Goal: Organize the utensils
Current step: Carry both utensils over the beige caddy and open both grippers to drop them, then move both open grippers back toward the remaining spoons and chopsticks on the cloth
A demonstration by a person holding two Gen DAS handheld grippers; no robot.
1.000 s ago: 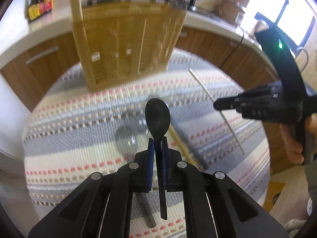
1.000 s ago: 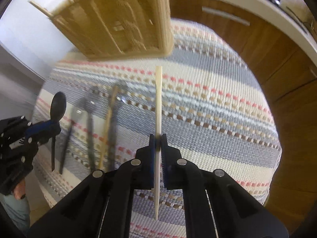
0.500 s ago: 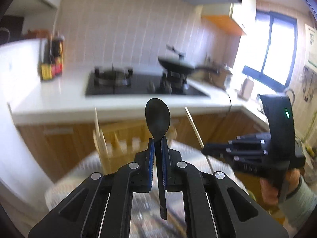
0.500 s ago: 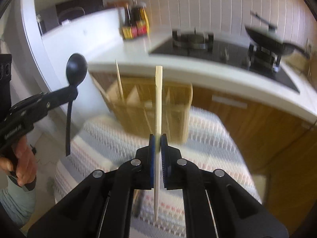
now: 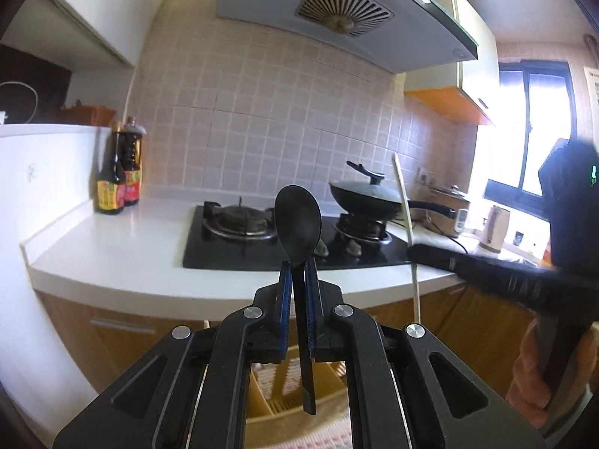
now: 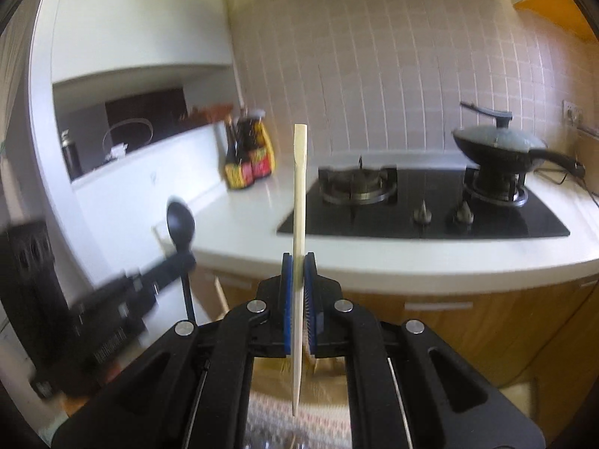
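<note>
So the black spoon is pinched by its handle between the blue pads of the left gripper, jaws pressed tight on it, bowl pointing up and handle tip hanging down over the bamboo organizer. The pale chopstick is clamped the same way by the right gripper, upright, thick end up and thin tip down.

Taking the gas hob as the landmark: both utensils are held in front of it, on the near side of the white countertop, with the spoon bowl seen against the gap between the two burners. The lidded wok is parked on the hob's right burner, and two sauce bottles are stood off to the hob's left by the wall.

Only in the left wrist view are the range hood above the hob, the window and kettle off to its right, and the person's hand wrapped around the right gripper's handle picked up. Only in the right wrist view is the left gripper seen from the side, blurry, plus the hob knobs and a bit of striped cloth at the bottom.

Both grippers are aimed roughly level toward the hob, tilted slightly down, side by side and apart.
</note>
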